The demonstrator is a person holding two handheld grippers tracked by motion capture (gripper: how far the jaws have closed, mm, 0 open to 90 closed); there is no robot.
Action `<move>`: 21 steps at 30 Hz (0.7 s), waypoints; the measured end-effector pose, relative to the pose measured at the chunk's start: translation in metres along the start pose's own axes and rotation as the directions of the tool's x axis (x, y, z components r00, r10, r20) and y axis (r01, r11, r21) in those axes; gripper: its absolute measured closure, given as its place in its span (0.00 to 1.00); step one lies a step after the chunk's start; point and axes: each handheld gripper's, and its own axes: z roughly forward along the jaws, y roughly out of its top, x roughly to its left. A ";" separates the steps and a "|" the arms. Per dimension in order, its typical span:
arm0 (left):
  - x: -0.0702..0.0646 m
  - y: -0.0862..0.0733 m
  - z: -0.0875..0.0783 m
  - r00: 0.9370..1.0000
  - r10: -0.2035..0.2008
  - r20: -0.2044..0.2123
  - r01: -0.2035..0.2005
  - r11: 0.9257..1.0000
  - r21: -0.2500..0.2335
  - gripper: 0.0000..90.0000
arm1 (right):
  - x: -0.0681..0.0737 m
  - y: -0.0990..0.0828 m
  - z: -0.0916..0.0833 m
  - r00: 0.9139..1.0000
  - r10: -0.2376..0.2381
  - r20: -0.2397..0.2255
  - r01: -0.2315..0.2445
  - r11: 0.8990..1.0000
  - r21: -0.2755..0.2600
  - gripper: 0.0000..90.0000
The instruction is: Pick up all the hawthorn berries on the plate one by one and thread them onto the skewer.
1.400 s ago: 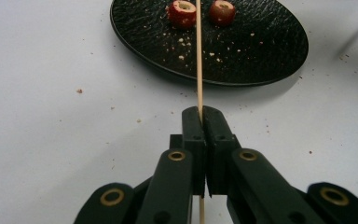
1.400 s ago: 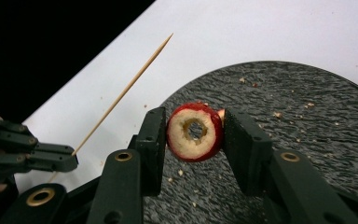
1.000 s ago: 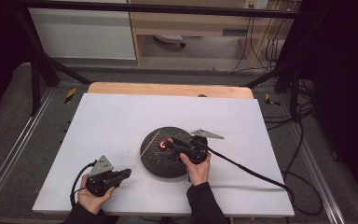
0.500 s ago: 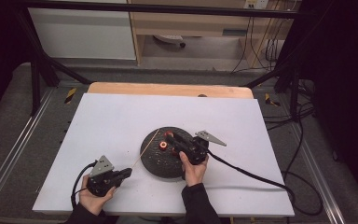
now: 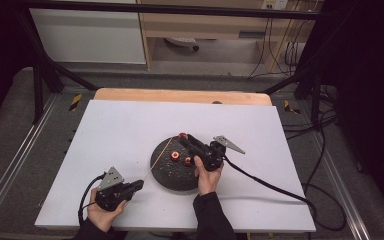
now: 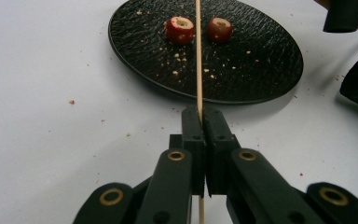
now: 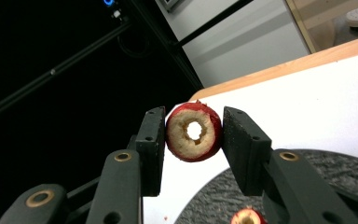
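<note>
I'm working in what looks like a lab test bay: a white table [image 5: 130,135] boxed in by black metal framing [image 5: 40,75], with cables [image 5: 280,50] hanging behind the table, pale cabinets [image 5: 90,40] beyond it, and hazard-striped tape [image 5: 75,101] beside its left corner.

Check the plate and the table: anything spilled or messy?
Yes: pale crumbs lie scattered across the black plate, and a few specks sit on the white table beside it. The two red cored fruit pieces on the plate look intact. Nothing else stands out.
</note>
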 end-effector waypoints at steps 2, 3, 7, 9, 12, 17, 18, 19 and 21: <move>-0.001 0.000 0.001 1.000 -0.001 0.001 0.001 1.000 -0.001 0.98 | -0.001 0.001 0.001 1.000 0.014 -0.001 -0.014 1.000 -0.016 0.68; -0.001 0.000 0.001 1.000 -0.001 0.001 0.001 1.000 -0.004 0.98 | -0.001 0.002 0.002 1.000 0.020 -0.003 -0.020 1.000 -0.022 0.68; -0.002 0.001 0.001 1.000 -0.002 0.003 0.002 1.000 -0.009 0.98 | -0.003 0.004 0.004 1.000 0.023 0.002 -0.023 0.998 -0.051 0.68; -0.003 0.001 0.002 1.000 -0.003 0.006 0.003 1.000 -0.010 0.98 | -0.003 0.004 0.005 1.000 0.025 0.004 -0.025 0.998 -0.062 0.68; -0.005 0.001 0.004 1.000 0.000 0.012 0.000 1.000 -0.010 0.98 | -0.002 0.005 0.006 1.000 0.020 0.005 -0.020 0.998 -0.068 0.68; -0.008 0.002 0.006 1.000 -0.001 0.020 0.002 1.000 -0.011 0.98 | 0.000 0.004 0.008 1.000 0.007 -0.002 -0.007 0.998 -0.068 0.68; -0.008 0.002 0.006 1.000 -0.002 0.021 0.002 1.000 -0.011 0.98 | 0.000 0.004 0.008 1.000 0.008 -0.004 -0.008 0.998 -0.067 0.68; -0.008 0.002 0.006 1.000 -0.002 0.024 0.003 1.000 -0.011 0.98 | 0.000 0.004 0.008 1.000 0.003 -0.003 -0.004 0.998 -0.069 0.68; -0.009 0.002 0.007 1.000 -0.003 0.029 0.004 1.000 -0.011 0.98 | 0.000 0.004 0.008 1.000 0.004 -0.003 -0.004 0.998 -0.068 0.68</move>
